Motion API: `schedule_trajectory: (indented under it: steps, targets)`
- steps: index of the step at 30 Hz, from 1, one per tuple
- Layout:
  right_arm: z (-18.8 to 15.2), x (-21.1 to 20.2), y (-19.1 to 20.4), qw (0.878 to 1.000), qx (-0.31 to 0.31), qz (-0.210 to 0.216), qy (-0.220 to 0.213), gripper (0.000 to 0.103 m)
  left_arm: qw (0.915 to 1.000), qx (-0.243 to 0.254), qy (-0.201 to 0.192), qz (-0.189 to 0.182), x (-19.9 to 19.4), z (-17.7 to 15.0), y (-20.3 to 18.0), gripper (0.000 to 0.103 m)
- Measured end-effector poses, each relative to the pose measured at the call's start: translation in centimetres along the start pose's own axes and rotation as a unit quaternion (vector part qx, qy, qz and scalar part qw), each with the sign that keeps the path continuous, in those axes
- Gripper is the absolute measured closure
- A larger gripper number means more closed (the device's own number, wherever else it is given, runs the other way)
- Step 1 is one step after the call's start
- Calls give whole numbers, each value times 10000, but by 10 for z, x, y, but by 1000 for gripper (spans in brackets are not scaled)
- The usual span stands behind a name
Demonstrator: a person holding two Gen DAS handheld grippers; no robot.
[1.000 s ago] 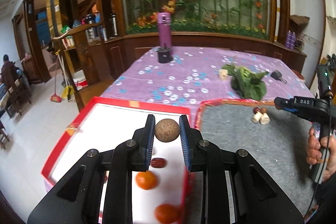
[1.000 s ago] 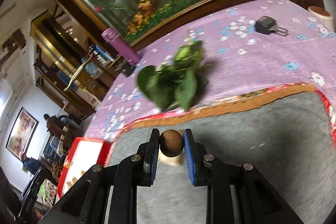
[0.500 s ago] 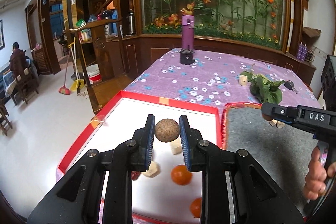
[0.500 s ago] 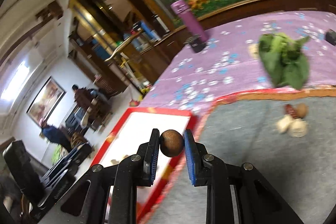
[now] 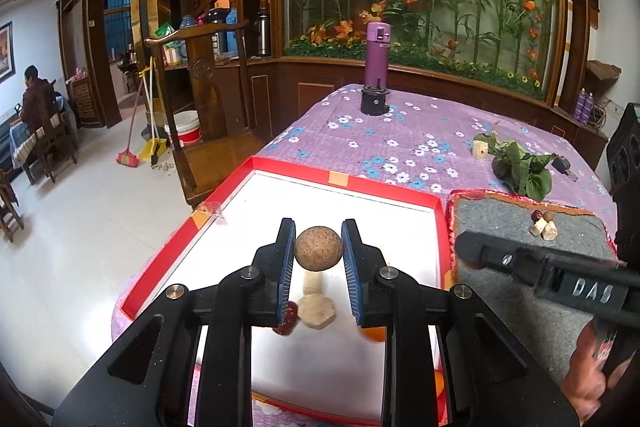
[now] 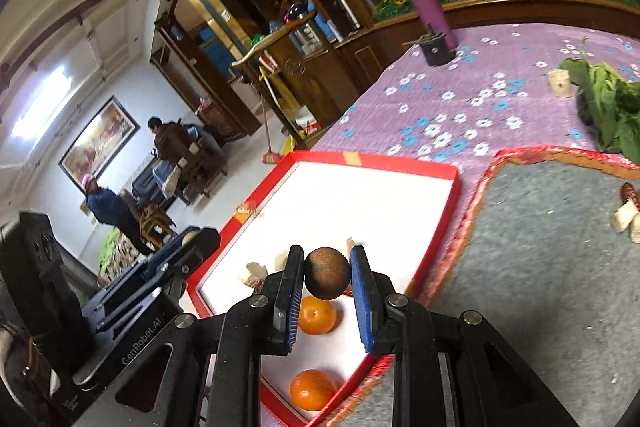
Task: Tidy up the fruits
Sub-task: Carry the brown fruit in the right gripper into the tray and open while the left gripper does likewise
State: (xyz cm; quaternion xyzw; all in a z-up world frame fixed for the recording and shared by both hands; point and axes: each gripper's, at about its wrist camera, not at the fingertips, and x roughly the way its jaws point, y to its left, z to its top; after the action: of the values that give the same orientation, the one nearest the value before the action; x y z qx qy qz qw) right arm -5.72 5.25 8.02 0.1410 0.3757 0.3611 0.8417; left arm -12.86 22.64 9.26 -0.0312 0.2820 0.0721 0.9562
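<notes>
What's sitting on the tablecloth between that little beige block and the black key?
A bunch of green leaves lies between the beige block and the key, seen in the left wrist view.

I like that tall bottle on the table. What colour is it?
Purple: the bottle shows best in the left wrist view.

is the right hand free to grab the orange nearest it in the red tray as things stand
Probably not yet. The right tongs are shut on a brown ball, so nothing else fits between them. The orange lies uncovered in the red tray just below, so the path itself looks free.
</notes>
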Motion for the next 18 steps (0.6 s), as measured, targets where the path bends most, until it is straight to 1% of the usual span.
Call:
schedule_trajectory:
  steps: [7, 18]
  targets:
    - [-7, 24, 13, 9996, -96, -2, 252, 81, 10000, -50, 65, 48, 4, -5, 11, 80]
    - [-13, 43, 24, 9990, -199, -39, 404, 81, 9996, -141, 198, 135, 16, -11, 27, 80]
